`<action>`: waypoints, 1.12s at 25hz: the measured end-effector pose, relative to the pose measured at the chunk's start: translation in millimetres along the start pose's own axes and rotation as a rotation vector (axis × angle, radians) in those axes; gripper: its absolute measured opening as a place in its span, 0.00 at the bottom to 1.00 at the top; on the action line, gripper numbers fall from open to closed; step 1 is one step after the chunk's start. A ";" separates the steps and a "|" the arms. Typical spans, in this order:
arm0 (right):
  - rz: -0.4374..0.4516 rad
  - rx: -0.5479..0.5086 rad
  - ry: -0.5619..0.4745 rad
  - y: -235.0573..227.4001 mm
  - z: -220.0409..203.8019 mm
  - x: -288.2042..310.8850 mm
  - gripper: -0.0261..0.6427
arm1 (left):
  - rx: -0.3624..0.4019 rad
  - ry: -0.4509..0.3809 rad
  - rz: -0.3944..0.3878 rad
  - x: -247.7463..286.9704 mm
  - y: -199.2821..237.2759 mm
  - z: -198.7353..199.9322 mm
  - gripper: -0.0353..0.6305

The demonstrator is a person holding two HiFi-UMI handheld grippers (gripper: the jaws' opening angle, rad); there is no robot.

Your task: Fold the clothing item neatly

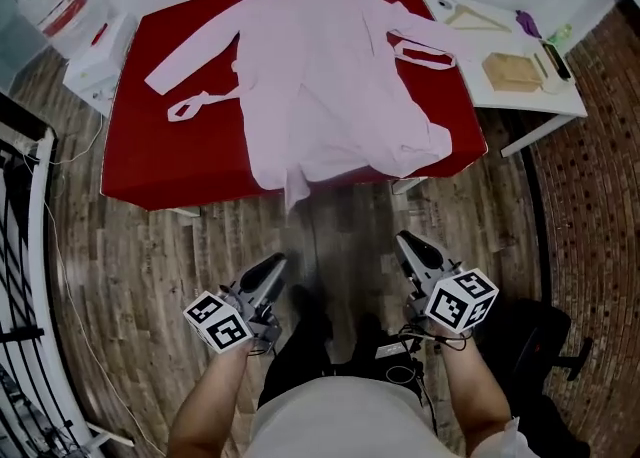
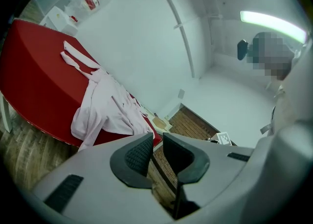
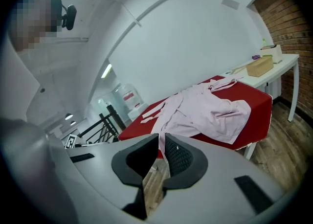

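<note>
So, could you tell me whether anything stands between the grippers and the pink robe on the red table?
Nothing visible does: only wooden floor lies between the left gripper, the right gripper and the robe on the table.

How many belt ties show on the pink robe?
2: one tie lies left of the robe on the red table; the other tie lies across its right side.

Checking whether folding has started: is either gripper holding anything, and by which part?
Nothing. The left gripper and right gripper are empty, away from the pink robe.
</note>
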State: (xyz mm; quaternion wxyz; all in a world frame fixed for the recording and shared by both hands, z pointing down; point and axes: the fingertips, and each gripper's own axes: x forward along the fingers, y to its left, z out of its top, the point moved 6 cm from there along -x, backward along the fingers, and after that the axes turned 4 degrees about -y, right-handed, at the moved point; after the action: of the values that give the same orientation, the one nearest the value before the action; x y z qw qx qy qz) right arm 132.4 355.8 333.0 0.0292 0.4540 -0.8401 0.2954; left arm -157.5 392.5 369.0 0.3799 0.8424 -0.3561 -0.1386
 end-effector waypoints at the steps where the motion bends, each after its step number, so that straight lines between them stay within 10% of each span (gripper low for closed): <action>1: -0.011 0.005 -0.007 -0.2 -0.4 5.7 0.06 | -0.005 0.012 -0.007 4.7 5.2 0.8 0.12; 13: -0.018 0.117 0.054 -52.5 -32.1 82.2 0.18 | -0.082 0.048 0.038 70.5 64.2 -26.0 0.16; 28: -0.032 0.465 0.019 -134.7 -72.3 198.0 0.28 | -0.392 -0.117 0.219 166.5 155.6 -53.2 0.38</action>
State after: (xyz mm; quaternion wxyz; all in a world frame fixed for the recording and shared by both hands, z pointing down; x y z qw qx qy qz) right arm 105.6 190.3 518.7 -0.0635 0.4589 -0.7419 0.4847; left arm -89.7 232.7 526.0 0.5277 0.6995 -0.4331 -0.2116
